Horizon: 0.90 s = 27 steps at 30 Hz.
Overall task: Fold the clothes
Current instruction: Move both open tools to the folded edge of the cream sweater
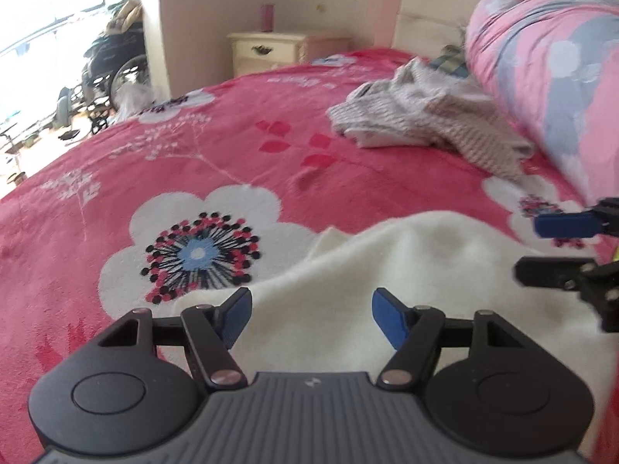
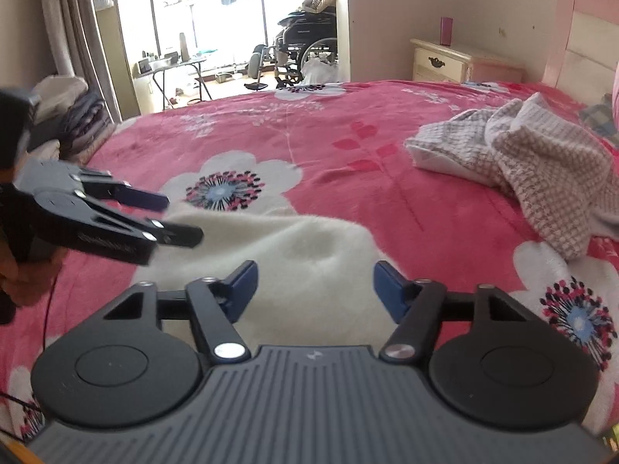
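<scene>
Cream fleece garment (image 1: 387, 270) lies spread on a bed (image 1: 232, 147) covered by a pink blanket with large white flowers; in the left wrist view it fills the lower centre and right of the frame, and in the right wrist view it sits at lower centre (image 2: 309, 255); the left gripper (image 1: 311, 319) hangs over the garment with its jaws released, blue pads apart and nothing between them; the right gripper (image 2: 313, 290) also hangs over the cream cloth, jaws apart and gripping nothing; each gripper shows at the edge of the other's view, the right one at the right edge and the left one at the left edge; a crumpled checked garment (image 2: 522, 154) lies well apart at the upper right, near a pink and grey patterned duvet (image 1: 549, 62); a cream nightstand (image 2: 452, 62) stands against the far wall; a wheelchair (image 2: 305, 46) sits by the bright window at upper centre.
</scene>
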Tool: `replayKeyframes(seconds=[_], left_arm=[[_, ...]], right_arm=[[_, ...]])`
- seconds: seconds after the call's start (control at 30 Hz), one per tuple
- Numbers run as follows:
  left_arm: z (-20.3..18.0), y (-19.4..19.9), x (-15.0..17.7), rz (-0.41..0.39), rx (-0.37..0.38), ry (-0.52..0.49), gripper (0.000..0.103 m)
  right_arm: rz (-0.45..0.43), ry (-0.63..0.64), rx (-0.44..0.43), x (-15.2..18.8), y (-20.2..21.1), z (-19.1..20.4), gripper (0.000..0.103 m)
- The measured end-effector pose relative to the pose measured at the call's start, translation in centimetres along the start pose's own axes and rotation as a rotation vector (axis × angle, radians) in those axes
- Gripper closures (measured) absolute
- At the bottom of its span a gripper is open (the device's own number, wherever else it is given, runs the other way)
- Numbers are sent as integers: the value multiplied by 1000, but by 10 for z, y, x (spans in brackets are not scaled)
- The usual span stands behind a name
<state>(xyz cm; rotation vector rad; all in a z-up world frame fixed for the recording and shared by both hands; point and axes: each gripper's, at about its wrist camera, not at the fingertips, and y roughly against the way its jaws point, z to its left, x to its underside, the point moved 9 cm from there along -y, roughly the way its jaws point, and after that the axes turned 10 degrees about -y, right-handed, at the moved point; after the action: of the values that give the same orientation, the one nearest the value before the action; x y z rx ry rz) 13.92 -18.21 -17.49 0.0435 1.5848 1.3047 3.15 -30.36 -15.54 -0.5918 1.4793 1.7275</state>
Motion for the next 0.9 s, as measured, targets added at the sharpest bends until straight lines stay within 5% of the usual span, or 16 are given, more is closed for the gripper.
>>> replayKeyframes(seconds=[0.2,0.3,0.47,0.73,0.9], left_arm=[[24,-48,10,177,-57,101,30],[26,-51,14,190,-62,112,29],[24,-53,15,202,-82,85,28],[22,-53,11,211,-93,75,28],[21,-54,11,210,-103,68,28]], right_arm=[[-7,36,-10,-13,-20,5,54],[-9,60,-2,-19,-34,6,56],[126,84,82,11,-87,-15,55],[68,-2,32,-18,-64,-11,58],[104,59,79,7,-86,-19,54]])
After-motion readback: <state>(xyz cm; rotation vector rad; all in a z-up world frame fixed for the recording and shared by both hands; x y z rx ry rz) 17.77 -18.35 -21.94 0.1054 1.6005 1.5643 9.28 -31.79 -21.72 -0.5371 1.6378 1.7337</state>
